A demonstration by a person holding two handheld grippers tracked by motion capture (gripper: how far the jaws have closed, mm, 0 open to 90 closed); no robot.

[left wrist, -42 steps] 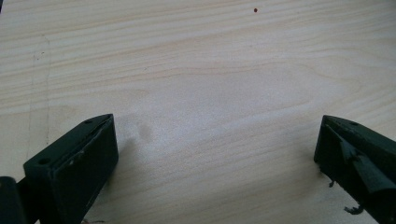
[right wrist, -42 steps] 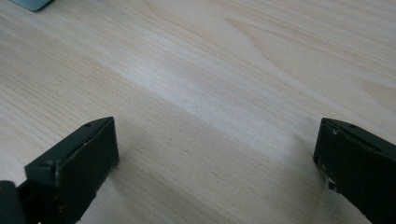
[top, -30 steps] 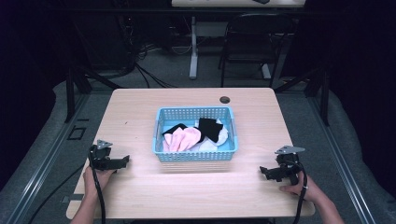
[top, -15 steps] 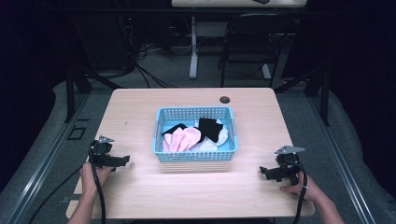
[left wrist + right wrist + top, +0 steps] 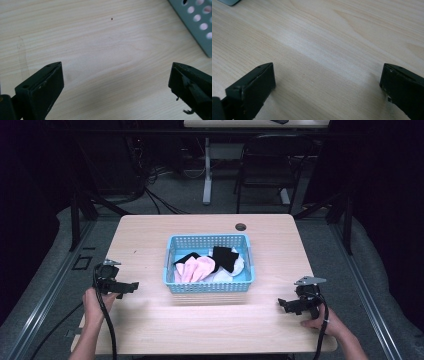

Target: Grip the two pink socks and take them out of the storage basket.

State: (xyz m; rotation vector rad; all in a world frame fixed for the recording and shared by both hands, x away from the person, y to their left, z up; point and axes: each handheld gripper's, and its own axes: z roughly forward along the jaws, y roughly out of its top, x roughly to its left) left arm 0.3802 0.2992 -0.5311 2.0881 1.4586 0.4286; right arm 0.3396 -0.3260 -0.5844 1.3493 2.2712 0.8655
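Left hand-held gripper [image 5: 131, 285] shifted slightly | right hand-held gripper [image 5: 281, 304] unmoved

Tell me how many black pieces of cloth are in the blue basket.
2 in the blue basket: one black cloth toward the back right, another black piece at the left beside the pink cloth. More may lie hidden underneath.

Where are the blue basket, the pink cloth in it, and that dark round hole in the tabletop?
blue basket [image 5: 207, 287], high view, near wall.
pink cloth [image 5: 195, 268], high view, its middle.
dark round hole [image 5: 241, 226], high view, its centre.
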